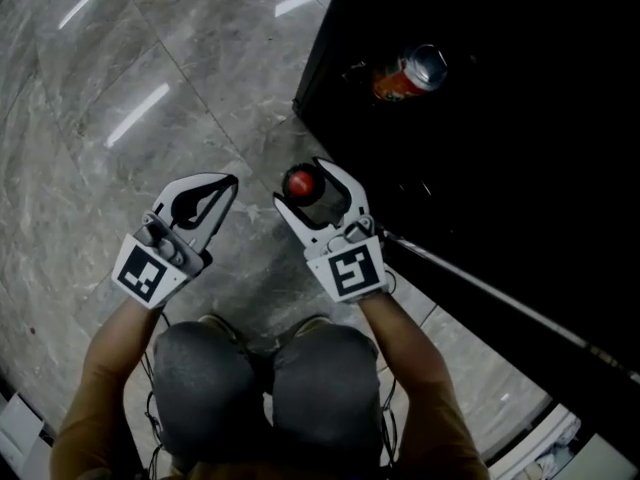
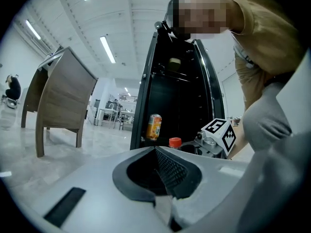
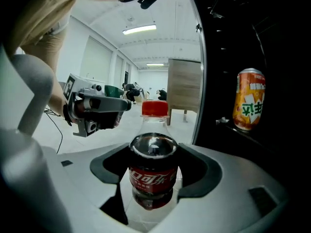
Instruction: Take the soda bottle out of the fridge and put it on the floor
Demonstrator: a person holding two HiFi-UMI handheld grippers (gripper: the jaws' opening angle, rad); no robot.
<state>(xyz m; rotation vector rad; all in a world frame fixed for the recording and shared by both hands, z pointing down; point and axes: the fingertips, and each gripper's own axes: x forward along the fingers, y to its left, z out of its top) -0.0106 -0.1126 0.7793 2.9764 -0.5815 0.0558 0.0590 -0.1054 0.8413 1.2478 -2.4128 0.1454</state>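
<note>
The floor (image 1: 120, 98) was polished grey stone, glossy under the lights. The soda bottle (image 3: 153, 171) was clear, smooth plastic. The can (image 1: 408, 74) had a shiny metal top. The left gripper (image 2: 156, 150) was matt white plastic with black mesh-textured padding.

Head view steeply down; gripper views low, roughly level; all share fridge (image 1: 520, 228), orange can (image 1: 405, 76).

An orange can (image 3: 250, 100) with a silver top is seen standing upright. A wooden-panelled desk (image 2: 63, 91) on slim legs is set well apart from it, and strip lights (image 2: 108, 49) are mounted along the white ceiling (image 2: 141, 13)
</note>
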